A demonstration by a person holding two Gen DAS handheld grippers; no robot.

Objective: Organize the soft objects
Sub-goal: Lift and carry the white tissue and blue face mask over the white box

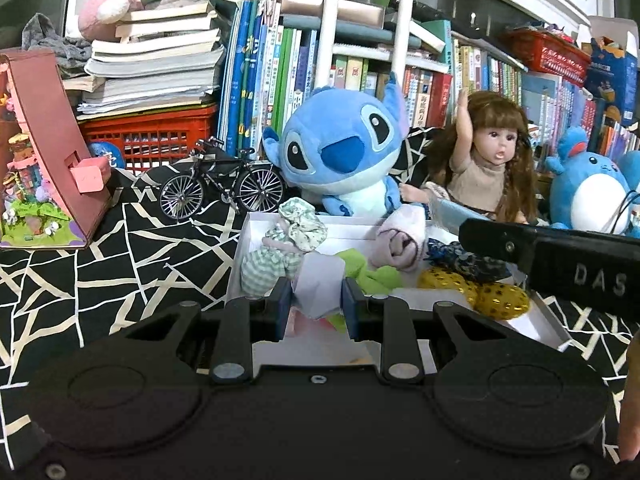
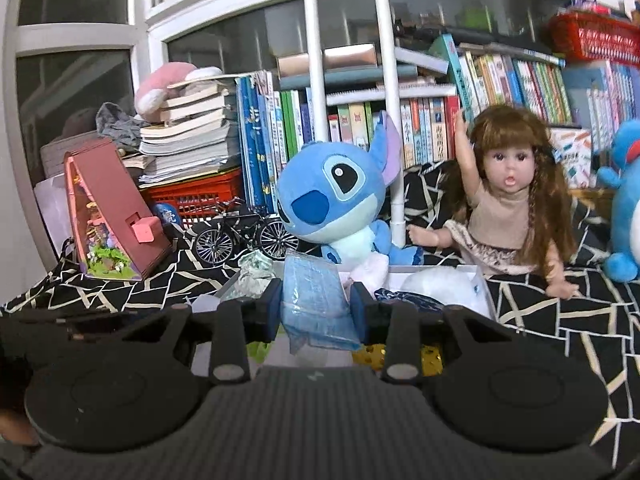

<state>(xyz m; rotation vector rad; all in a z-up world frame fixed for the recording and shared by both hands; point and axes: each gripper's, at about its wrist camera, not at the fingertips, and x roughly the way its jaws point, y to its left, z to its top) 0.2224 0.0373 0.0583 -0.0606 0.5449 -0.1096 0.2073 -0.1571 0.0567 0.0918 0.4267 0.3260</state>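
1. Left tongs pinch a pale folded cloth low centre; right tongs pinch a blue packet
2. Behind, the white box already holds scrunchies, socks and gold pieces; sorting seems midway, with both held items unplaced

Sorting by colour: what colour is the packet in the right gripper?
Light blue packet, translucent and crinkly; clearest in the right wrist view.

The left gripper is matte black, with blue pads, silver screws and two round discs low in frame. White letters at right seem to read "DAS". The right gripper matches, its lower body ribbed grey.
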